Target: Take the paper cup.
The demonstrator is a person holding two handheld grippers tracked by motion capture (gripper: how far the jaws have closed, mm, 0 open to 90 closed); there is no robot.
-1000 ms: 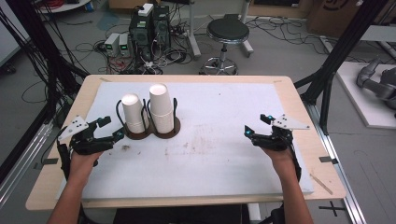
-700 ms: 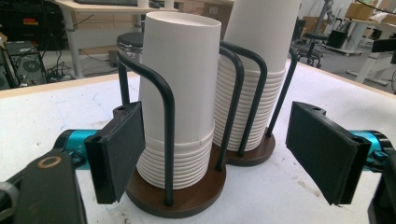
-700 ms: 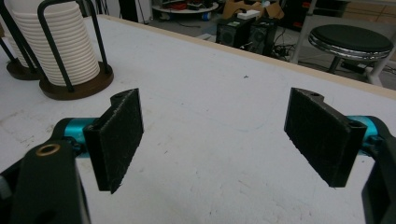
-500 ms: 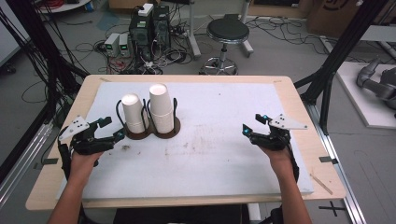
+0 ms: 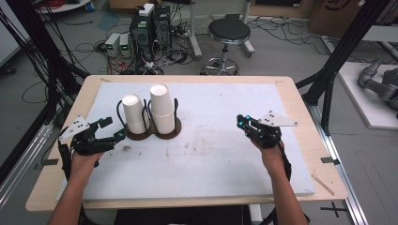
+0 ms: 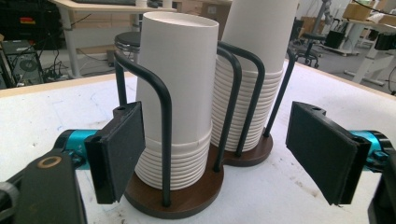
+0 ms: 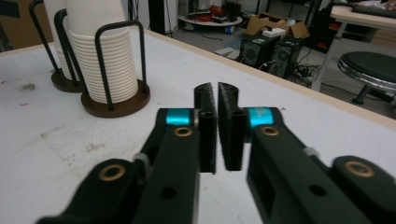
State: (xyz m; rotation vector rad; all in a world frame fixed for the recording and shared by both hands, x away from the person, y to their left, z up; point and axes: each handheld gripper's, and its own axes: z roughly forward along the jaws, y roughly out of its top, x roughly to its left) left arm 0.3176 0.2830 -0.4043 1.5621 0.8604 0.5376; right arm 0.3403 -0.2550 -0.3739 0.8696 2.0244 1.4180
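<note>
Standing upright at the upper left of the high view, two stacks of white paper cups sit side by side in a dark wire holder (image 5: 176, 125) with round brown bases. The short stack (image 5: 133, 114) is on the left, the tall stack (image 5: 160, 107) on the right, and the two bases touch. Each stack's long axis runs straight up from the table (image 5: 216, 159); the cups are nested upside down, closed bottoms on top, rims stacked in ridges near the base.

The left gripper (image 5: 111, 131) lies at the left of the high view, just beside the short stack and aimed at it. Its jaws stand wide apart with nothing pressed between them. In the left gripper view the short stack (image 6: 180, 93) fills the centre left, with the left pad close in front of its lower ridges, and the tall stack (image 6: 254, 74) rises behind it to the right. Black hoops of the holder (image 6: 164, 140) arc up along both stacks.

The right gripper (image 5: 242, 123) is at the centre right of the high view, well apart from the cups, pointing left toward them. Its jaws have just been closing and now meet with only a sliver of gap, nothing between them. In the right gripper view the tall stack (image 7: 100, 56) stands at the upper left, with the short stack partly hidden behind it.
</note>
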